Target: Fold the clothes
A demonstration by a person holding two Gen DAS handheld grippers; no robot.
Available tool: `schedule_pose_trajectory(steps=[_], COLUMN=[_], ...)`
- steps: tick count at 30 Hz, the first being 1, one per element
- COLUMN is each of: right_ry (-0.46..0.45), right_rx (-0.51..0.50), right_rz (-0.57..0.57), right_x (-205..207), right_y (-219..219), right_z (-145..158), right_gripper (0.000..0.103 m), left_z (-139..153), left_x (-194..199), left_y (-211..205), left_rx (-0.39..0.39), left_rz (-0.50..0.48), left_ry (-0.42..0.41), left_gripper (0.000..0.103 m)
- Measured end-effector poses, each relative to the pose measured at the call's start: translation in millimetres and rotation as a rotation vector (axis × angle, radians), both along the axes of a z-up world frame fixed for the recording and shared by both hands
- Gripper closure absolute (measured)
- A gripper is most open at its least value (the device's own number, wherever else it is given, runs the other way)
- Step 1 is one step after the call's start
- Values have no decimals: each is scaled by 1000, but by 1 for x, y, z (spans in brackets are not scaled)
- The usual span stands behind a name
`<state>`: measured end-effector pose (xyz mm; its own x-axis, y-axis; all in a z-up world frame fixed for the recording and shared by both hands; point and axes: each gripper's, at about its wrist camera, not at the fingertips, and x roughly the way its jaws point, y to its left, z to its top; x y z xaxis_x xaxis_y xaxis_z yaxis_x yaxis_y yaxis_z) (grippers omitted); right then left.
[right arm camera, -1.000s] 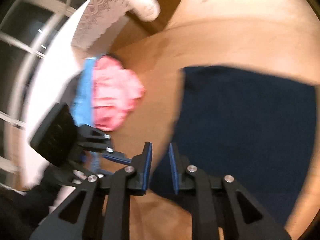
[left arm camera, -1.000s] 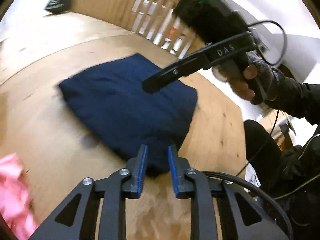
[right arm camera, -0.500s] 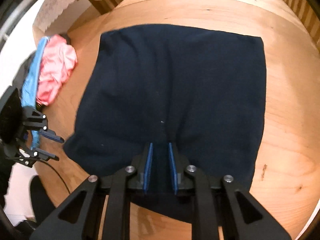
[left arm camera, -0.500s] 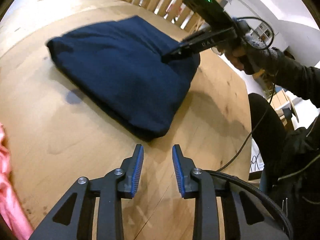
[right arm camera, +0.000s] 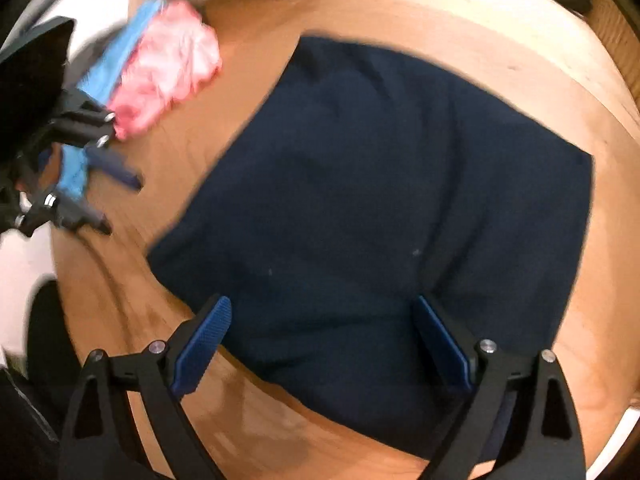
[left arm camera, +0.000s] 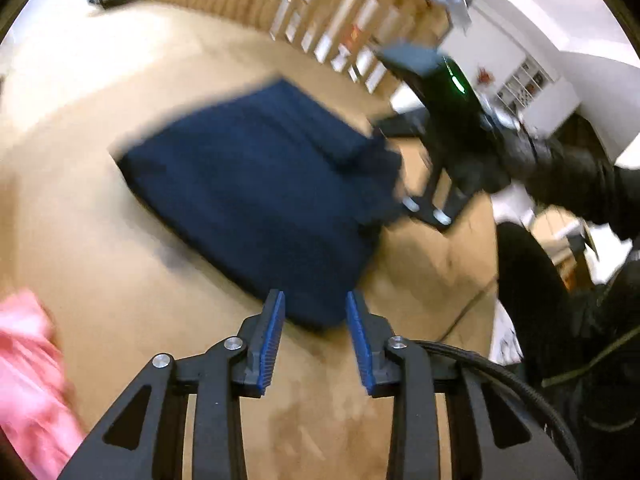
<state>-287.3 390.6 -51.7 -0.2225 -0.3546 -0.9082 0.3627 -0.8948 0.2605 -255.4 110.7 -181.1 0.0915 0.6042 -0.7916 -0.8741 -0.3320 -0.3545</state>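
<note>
Opening above the navy garment [right arm camera: 380, 208], right tongs [right arm camera: 320, 340] and left tongs [left arm camera: 314, 340] grip nothing.

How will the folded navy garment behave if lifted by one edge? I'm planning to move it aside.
The navy garment will probably droop and unfold: it is soft cloth with creases. Stacked layers look thick, so likely heavyish for clothing. On the smooth wooden table it should slide rather than roll.

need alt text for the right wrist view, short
A folded navy garment lies flat on a round wooden table, with the right gripper above its near edge, jaws opening wide and clamping nothing. A pink garment and a light blue one lie at upper left beside the left gripper.
</note>
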Motion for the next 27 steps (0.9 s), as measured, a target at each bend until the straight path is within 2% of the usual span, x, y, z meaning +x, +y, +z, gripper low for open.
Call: schedule_pose_trajectory(steps=[2,4,7,9,11,14,16,18,21,23,25,26,27], right_ry=[8,37,43,51,66,84,67,61,90,84,79,64,44], right_rx=[-92,-143,-93,-99,-99,0,22,30,87,82,28,-11,-37], right_rz=[-113,-207,-336,-399,-429,-412,-357,-299,-215,-208,-212,-204,-196], right_x=[-4,-6,-13,-21,-34,-59,-77,-92,-106,-118,-129,-133,-131], right_y=[28,52,95,119,138,147,143,127,118,113,110,104,106], right_z=[16,30,38,37,32,23,15,12,6,-1,-4,-6,-6], right_gripper=[11,11,11,11,17,21,21,21,21,21,21,28,43], left_z=[7,4,-6,-13,-24,-34,-39,-39,-45,-49,-50,-51,-50], left_x=[-21,-39,-66,-83,-95,-112,-119,-120,-124,-130,-131,-131,-130], left_y=[10,22,38,49,57,65,70,74,85,94,102,104,105], left_rx=[0,2,6,3,-43,-111,-125,-131,-167,-170,-171,-171,-170], left_rz=[16,46,104,143,174,192,185,159,119,114,122,125,126], left_ry=[46,56,49,48,81,113,102,97,125,115,120,123,126], left_gripper=[71,71,71,71,71,71,70,61,57,57,56,56,56])
